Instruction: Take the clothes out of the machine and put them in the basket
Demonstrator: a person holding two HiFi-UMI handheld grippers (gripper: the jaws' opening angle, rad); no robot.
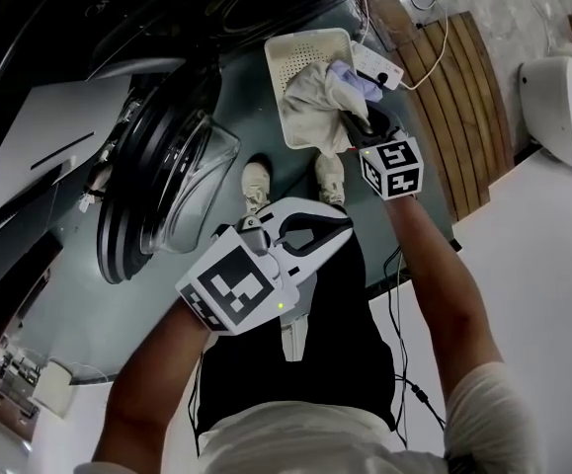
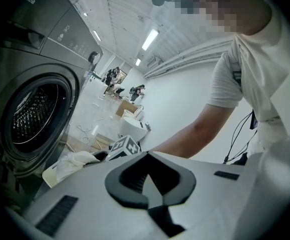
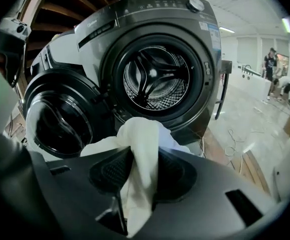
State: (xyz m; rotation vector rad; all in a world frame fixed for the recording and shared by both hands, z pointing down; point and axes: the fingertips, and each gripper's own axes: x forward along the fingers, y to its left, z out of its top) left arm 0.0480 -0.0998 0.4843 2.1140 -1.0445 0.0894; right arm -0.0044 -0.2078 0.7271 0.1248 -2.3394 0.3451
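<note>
A white perforated basket (image 1: 303, 49) stands on the floor in front of the dark front-loading machine (image 3: 155, 59), whose round door (image 1: 157, 186) hangs open. My right gripper (image 1: 358, 124) is shut on a cream cloth (image 1: 315, 97) that hangs down into the basket. In the right gripper view the cloth (image 3: 139, 149) is bunched between the black pads, and the drum (image 3: 152, 79) behind it looks empty. A pale lilac garment (image 1: 353, 79) lies in the basket. My white left gripper (image 1: 310, 233) hangs above the person's shoes, its jaws together with nothing in them.
A slatted wooden platform (image 1: 453, 97) lies right of the basket, with a white power strip (image 1: 376, 65) and cables by it. A white appliance (image 1: 560, 107) stands at the far right. The person's shoes (image 1: 256, 181) are just below the basket.
</note>
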